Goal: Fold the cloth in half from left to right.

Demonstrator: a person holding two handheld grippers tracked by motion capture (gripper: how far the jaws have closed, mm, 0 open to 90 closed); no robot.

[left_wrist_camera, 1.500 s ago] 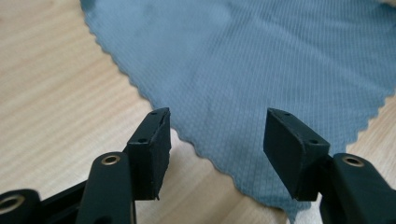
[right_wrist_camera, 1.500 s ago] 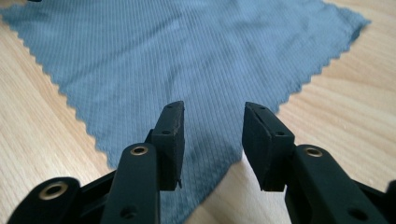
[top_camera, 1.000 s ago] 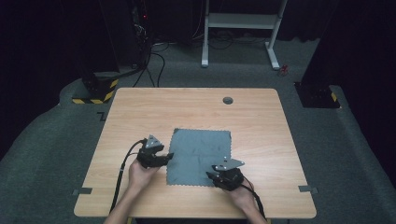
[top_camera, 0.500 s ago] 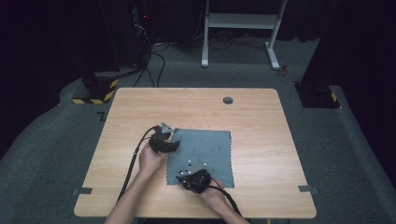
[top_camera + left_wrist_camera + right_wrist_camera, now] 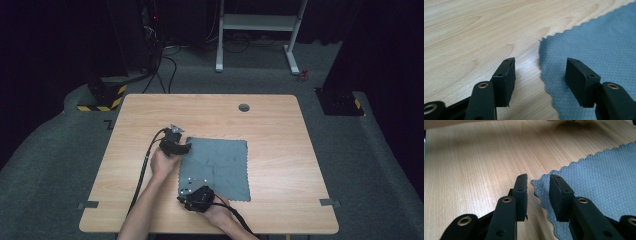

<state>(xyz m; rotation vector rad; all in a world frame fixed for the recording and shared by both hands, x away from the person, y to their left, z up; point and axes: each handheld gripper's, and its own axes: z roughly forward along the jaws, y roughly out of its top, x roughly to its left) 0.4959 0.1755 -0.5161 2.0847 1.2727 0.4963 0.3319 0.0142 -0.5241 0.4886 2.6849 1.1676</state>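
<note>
A grey-blue textured cloth point(image 5: 217, 167) lies flat on the wooden table point(image 5: 150, 115). My left gripper point(image 5: 184, 147) is at the cloth's far left corner. In the left gripper view this gripper point(image 5: 540, 62) is open, low over the table, and straddles the cloth point(image 5: 599, 42) edge just behind the corner. My right gripper point(image 5: 186, 194) is at the near left corner. In the right gripper view its jaws point(image 5: 538, 177) stand a small gap apart and have just been opening. The corner of the cloth point(image 5: 604, 170) lies between them, and the pads do not press on it.
A round cable hole point(image 5: 244, 107) is near the table's far edge. Tape strips point(image 5: 88, 205) mark the near corners. Beyond the table, on the dark floor, stand a white desk frame point(image 5: 260, 22) and cables. Bare wood lies left and right of the cloth.
My right gripper has moved left along the cloth's near edge, from the right corner to the left corner. My left gripper has moved away and right, onto the far left corner. The cloth has stayed flat.
</note>
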